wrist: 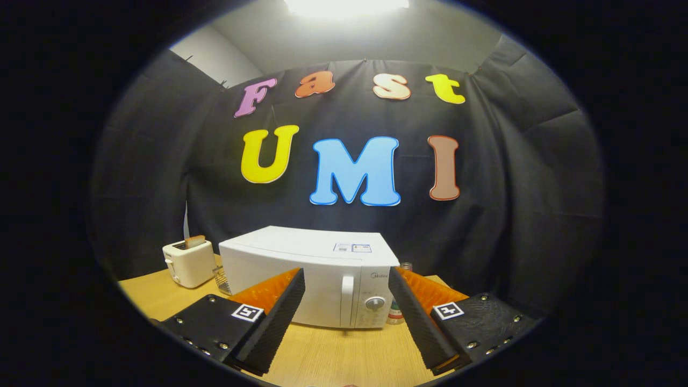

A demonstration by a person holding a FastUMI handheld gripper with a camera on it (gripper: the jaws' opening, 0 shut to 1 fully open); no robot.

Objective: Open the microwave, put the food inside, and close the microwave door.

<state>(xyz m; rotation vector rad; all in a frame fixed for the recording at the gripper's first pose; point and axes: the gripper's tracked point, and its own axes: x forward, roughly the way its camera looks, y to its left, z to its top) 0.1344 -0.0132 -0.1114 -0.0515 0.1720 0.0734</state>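
Gripper view at the approach stage. The gripper (pixel 346 279) is held with its fingers spread wide and nothing between them. Beyond the fingertips stands the white microwave (pixel 309 274), door shut, its vertical door handle (pixel 348 293) and control knob (pixel 374 303) framed in the gap between the fingers. No food can be identified; a bottle (pixel 396 312) stands just beside the microwave's control side, partly hidden by a finger.

Likely hazards, as a judgement: a finger hooked off-centre may slip from the slim handle, or catch the knob just beside it; a hard pull may drag the light oven across the smooth top instead of swinging the door.

A white toaster (pixel 188 262) with a slice upright in its slot stands beside the microwave's far flank. All rest on a pale wooden table (pixel 333 352). Black cloth walls the booth, with a bright ceiling light (pixel 344 5) above.
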